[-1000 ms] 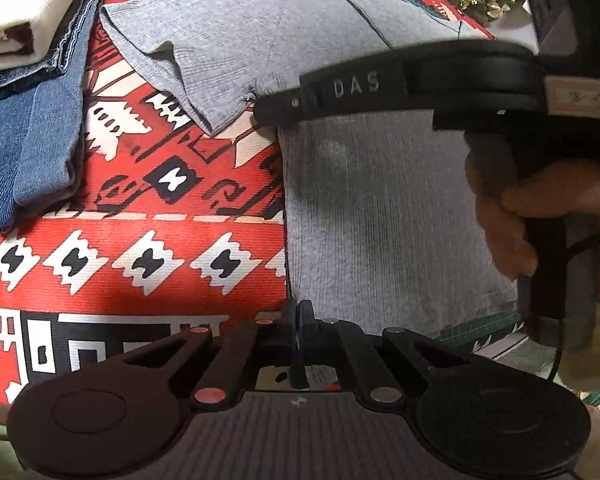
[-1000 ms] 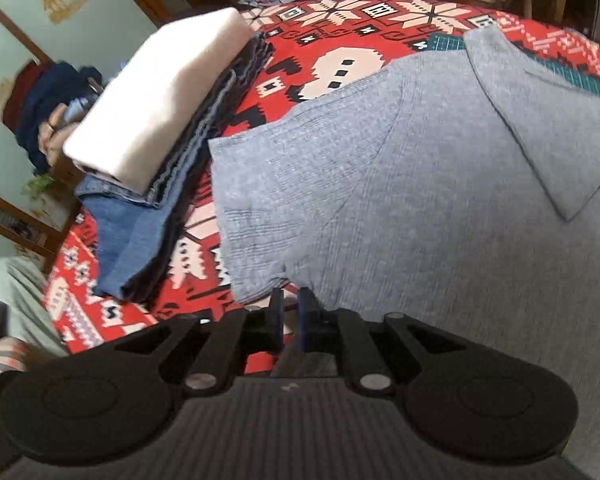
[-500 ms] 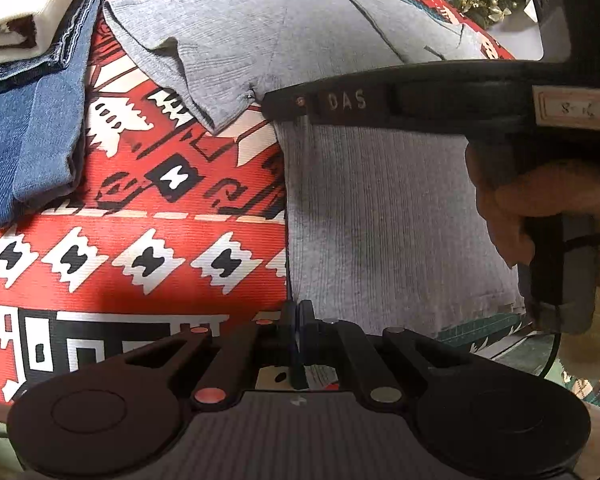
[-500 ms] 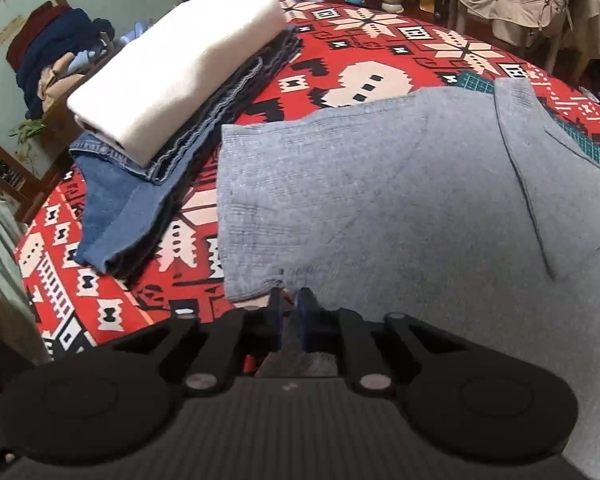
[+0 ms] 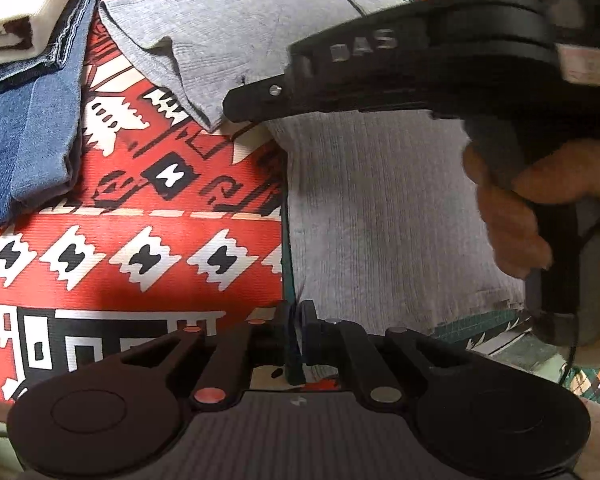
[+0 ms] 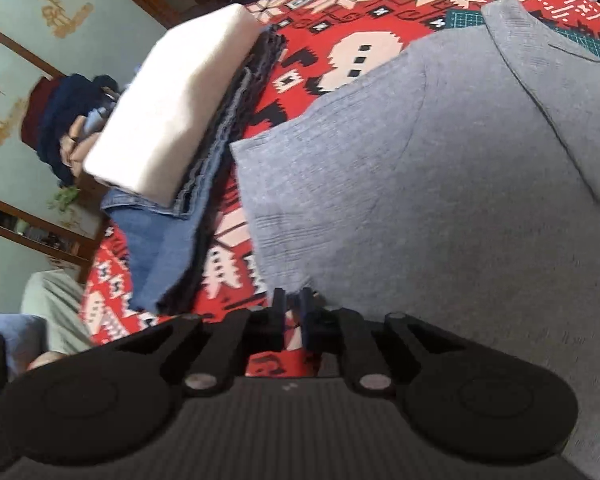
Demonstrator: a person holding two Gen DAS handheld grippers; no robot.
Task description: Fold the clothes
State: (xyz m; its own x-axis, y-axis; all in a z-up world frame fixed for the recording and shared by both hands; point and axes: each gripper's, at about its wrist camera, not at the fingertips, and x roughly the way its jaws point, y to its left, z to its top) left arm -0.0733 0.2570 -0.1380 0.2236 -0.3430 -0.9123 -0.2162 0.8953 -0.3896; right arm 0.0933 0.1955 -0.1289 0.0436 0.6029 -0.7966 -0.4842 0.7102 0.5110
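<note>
Lying flat on the patterned red tablecloth (image 5: 132, 256), the grey T-shirt (image 6: 440, 184) has its hem corner pinched by the left gripper (image 5: 298, 320); the right gripper (image 6: 292, 308), jaws just opening, stands slightly parted at the sleeve edge, beside the folded stack (image 6: 172, 128).

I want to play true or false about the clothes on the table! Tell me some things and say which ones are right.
1. The grey T-shirt lies spread out flat on the table. True.
2. The white folded cloth sits under the jeans. False: it lies on top of the folded jeans.
3. The tablecloth is plain green. False: it is red with black and white patterns.
4. The left hand-held gripper pinches the shirt's lower edge. True.
5. The pile of folded clothes sits on the shirt. False: it lies beside it, with tablecloth between.
</note>
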